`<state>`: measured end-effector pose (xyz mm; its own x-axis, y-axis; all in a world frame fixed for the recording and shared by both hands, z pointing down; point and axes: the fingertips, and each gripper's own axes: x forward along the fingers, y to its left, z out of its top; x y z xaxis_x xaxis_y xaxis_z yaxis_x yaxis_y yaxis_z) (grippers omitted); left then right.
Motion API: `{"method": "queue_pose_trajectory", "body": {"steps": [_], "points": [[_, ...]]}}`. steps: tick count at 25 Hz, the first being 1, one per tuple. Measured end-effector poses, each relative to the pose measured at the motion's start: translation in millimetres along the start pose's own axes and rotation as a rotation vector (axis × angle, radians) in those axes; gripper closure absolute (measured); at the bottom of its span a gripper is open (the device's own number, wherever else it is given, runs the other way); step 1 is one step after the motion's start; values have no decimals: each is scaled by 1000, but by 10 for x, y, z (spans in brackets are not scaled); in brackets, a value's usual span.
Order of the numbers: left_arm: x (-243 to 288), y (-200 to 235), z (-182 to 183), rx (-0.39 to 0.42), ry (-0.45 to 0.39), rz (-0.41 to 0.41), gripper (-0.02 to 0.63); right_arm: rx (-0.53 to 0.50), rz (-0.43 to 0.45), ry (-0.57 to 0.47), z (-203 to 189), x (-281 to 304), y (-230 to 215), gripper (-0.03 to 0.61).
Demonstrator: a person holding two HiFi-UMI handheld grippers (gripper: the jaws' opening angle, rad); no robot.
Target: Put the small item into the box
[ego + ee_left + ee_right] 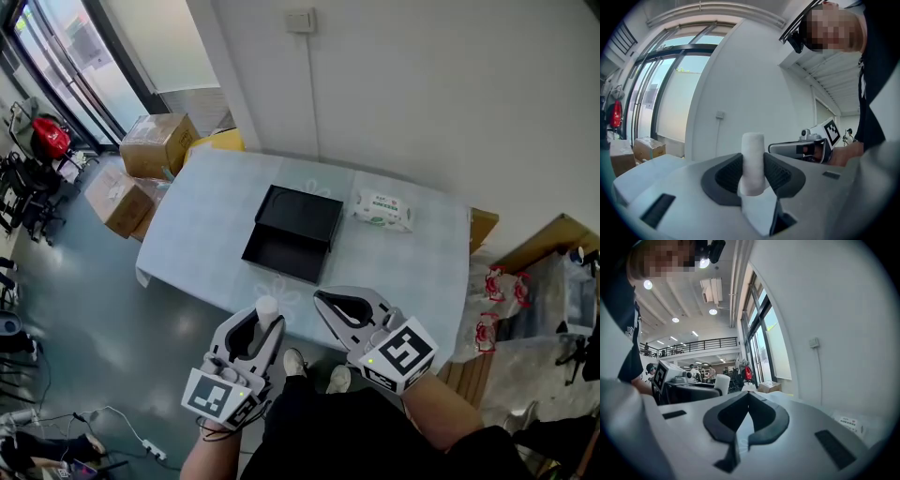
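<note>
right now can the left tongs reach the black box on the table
Probably yes. The left tongs, shut on a white roll, hang near the table, and the open black box lies ahead with nothing between. The wipes pack sits to the box's right, clear of the path.

Counted: 2 grippers, left gripper and right gripper; 1 white cylinder; 1 black box; 1 wipes pack; 1 table; 2 cardboard cartons.
</note>
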<state>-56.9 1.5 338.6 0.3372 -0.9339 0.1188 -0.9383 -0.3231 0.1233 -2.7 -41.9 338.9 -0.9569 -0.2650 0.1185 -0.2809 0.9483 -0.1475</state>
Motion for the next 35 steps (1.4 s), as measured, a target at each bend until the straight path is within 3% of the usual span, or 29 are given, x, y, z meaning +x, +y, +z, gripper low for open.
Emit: {"method": "queue_pose_trajectory", "body": {"steps": [12,20,32,35], "points": [[398,575,134,45,-21,-89,472,-11,-115,-23,100,333,-334,569],[729,991,141,57,10,-167,472,14,-203,-24,106,674,-615,569],[1066,1521,-170,79,95,-268,472,56,-305,-3,0,1123,-893,569],[1173,1647,-318,120,116,-288,472,68,-333,6,-45,1182,-959,569]]}}
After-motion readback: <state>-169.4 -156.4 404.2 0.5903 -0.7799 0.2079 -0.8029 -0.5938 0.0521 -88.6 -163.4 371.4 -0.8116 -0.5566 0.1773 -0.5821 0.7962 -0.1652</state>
